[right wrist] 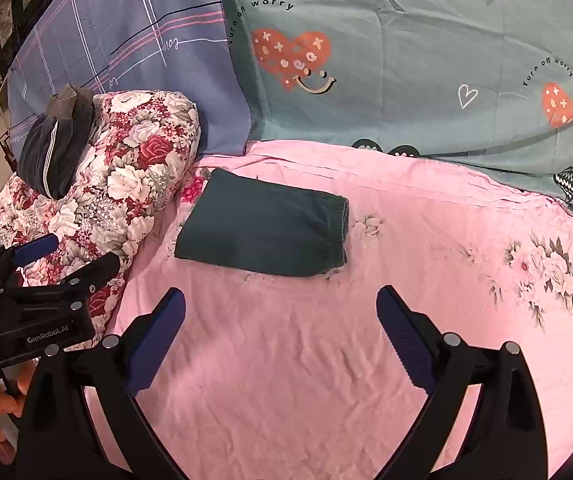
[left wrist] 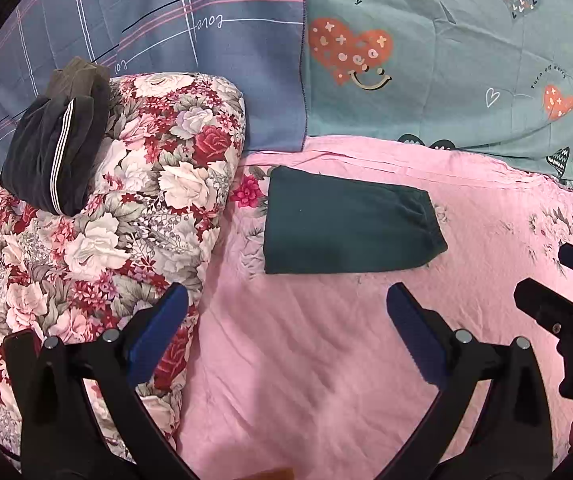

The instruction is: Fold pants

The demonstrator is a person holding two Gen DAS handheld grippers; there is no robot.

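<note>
The dark green pants (left wrist: 346, 224) lie folded into a flat rectangle on the pink bedsheet (left wrist: 306, 340), waistband to the right; they also show in the right wrist view (right wrist: 262, 228). My left gripper (left wrist: 286, 300) is open and empty, held above the sheet in front of the pants. My right gripper (right wrist: 280, 302) is open and empty too, also in front of the pants. The right gripper shows at the right edge of the left wrist view (left wrist: 566, 292); the left gripper shows at the left edge of the right wrist view (right wrist: 66, 256).
A rolled floral quilt (left wrist: 126, 220) lies left of the pants, with a pile of dark clothes (left wrist: 54, 152) on top. A blue plaid cloth (left wrist: 166, 40) and a teal heart-print cloth (left wrist: 446, 60) hang behind the bed.
</note>
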